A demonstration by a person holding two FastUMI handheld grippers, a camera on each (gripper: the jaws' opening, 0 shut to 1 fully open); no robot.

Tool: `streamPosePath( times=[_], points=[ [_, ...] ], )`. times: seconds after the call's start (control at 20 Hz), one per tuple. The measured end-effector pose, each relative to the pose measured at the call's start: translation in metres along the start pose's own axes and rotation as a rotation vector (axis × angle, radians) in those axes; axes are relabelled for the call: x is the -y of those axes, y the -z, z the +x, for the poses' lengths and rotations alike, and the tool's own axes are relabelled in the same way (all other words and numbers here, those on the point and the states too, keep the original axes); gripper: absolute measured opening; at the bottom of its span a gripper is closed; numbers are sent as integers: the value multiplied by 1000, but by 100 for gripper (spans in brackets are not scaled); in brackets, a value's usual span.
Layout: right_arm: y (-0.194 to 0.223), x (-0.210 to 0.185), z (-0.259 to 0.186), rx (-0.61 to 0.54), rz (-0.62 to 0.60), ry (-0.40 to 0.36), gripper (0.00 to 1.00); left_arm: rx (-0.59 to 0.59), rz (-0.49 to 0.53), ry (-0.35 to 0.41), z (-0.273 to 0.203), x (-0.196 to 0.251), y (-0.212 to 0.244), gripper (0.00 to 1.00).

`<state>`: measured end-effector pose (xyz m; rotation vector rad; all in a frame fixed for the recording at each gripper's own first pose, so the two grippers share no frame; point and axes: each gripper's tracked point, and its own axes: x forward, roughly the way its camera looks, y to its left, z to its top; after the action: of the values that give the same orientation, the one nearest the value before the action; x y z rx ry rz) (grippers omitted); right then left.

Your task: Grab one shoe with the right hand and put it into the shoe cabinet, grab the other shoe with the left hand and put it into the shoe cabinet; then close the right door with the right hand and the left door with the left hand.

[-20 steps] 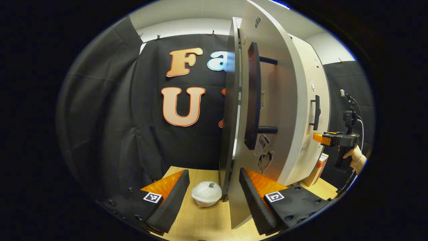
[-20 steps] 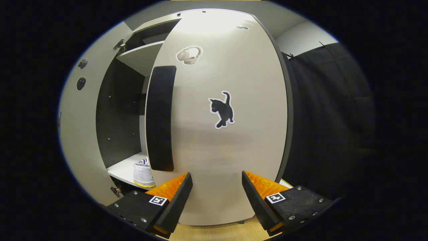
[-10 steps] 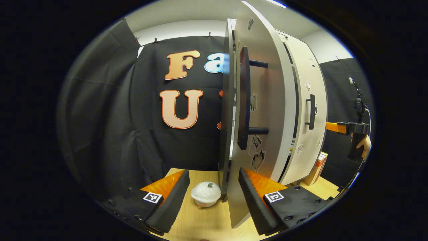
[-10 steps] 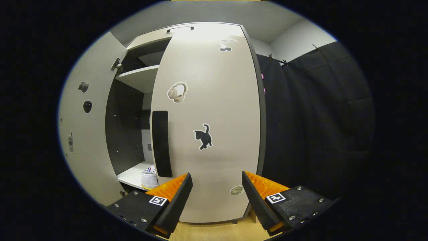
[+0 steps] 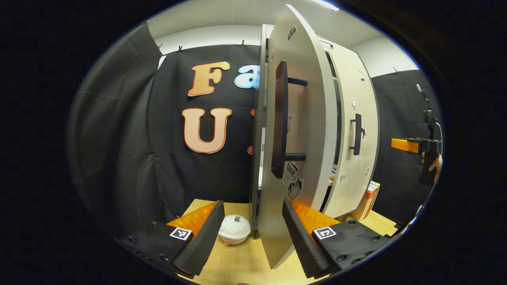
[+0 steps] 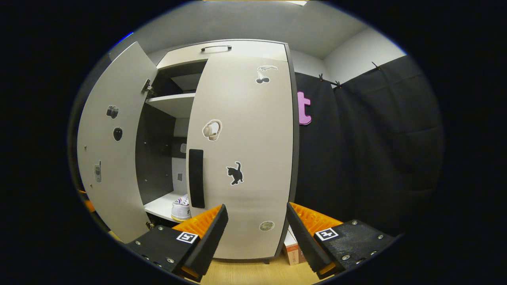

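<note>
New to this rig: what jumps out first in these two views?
The tall pale shoe cabinet: its right door, with a black cat sticker, is almost shut, while the left door stands wide open, edge-on in front of the left claw. Through the gap, a white shoe sits on the lower shelf. A small white pumpkin-shaped object rests on the wooden floor beside the cabinet.

A white pumpkin-shaped ornament (image 5: pixel 234 228) sits on the wooden floor (image 5: pixel 237 261).
</note>
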<state>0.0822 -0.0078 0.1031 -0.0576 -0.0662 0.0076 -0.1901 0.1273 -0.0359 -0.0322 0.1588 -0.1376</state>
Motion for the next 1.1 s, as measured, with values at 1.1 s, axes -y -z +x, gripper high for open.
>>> streamPosePath(
  times=[1.1],
  points=[
    [-9,49,-48,16,-5,31,92,-2,-1,55,48,74,13,99]
  ],
)
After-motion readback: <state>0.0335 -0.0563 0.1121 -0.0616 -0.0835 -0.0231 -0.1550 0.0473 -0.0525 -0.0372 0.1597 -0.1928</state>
